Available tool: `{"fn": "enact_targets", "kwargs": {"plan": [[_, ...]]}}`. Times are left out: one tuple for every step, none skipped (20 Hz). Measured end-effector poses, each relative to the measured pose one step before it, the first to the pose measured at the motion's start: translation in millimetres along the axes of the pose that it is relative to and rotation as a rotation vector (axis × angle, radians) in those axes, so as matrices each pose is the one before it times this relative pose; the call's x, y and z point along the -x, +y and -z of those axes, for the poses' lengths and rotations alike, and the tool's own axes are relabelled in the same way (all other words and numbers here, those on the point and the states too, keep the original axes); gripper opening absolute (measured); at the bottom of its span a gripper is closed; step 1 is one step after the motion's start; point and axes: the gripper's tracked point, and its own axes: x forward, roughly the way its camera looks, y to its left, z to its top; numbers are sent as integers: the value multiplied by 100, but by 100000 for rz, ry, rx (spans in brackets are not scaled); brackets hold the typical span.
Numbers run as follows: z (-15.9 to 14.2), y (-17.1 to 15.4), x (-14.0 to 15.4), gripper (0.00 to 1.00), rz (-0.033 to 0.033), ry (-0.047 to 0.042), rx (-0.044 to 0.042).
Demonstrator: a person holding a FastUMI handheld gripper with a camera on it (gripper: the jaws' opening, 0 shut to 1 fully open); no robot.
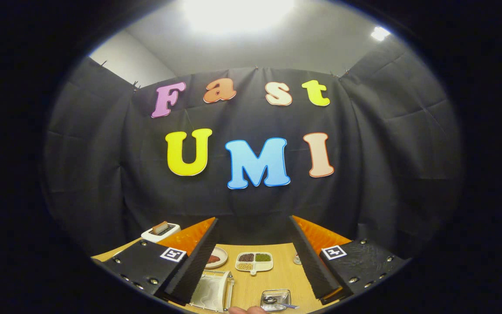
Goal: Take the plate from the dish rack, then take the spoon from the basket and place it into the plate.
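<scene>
Bright ceiling light blows out overhead; a smaller lamp glares far right. Fisheye bending curves the edges; the near tabletop stays evenly lit.

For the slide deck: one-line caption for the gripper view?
Open gripper raised over wooden table, with white four-compartment dish, clear square basket and white dish rack between its fingers.

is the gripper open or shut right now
Open. The gripper has its two fingers spread wide apart with nothing between them, and the wooden table and a divided dish show through the gap.
</scene>
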Motion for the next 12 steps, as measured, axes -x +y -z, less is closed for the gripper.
{"fn": "enact_targets", "kwargs": {"plan": [[415,1145,-176,97,-1931,2348,-136],[-106,861,-189,97,-1039,428,-236],[-170,652,-265,97,-126,-273,-381],[126,592,-385,98,557,782,-393],[781,730,-456,97,323,1690,68],[767,685,-345,97,352,2507,22],[792,692,-534,97,-11,3434,748],[938,646,-500,97,108,4184,741],[838,558,-439,97,417,3870,645],[614,443,-543,97,1232,3707,-163],[701,433,-550,97,1410,3529,184],[584,540,-421,98,973,3609,239]]}}
